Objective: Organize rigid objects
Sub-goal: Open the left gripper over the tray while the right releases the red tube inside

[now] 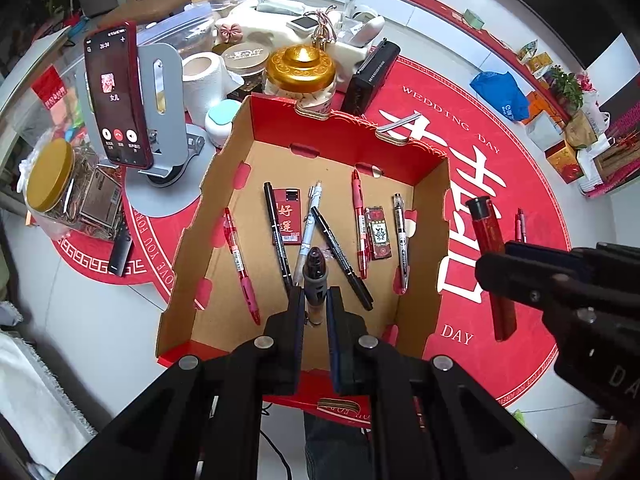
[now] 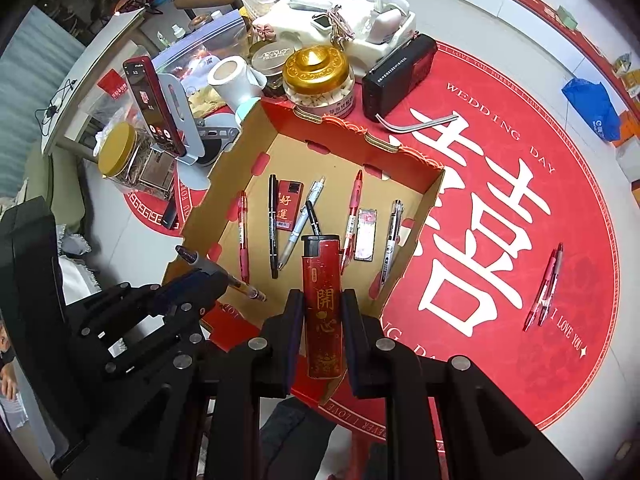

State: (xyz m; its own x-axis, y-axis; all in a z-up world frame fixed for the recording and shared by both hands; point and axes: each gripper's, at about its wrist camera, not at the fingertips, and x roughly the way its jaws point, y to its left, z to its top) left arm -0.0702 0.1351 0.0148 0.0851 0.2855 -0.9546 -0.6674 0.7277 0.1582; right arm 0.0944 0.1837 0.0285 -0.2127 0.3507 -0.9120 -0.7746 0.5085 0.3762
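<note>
You hold a pen (image 1: 315,276) clamped in the left gripper (image 1: 314,304) and a red lighter (image 2: 322,304) clamped in the right gripper (image 2: 322,312), both above the near edge of the cardboard tray (image 1: 430,216), presumably for sorting alongside its contents.

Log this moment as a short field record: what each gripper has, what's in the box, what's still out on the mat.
left gripper: shut on a pen, held over the box
right gripper: shut on a red lighter
box: open cardboard tray, red outside, on the red mat
in box: several pens and markers, red lighter with white characters, small dark lighter
outside box: two red pens, together on the mat
behind box: gold-lidded jar, phone on stand
</note>
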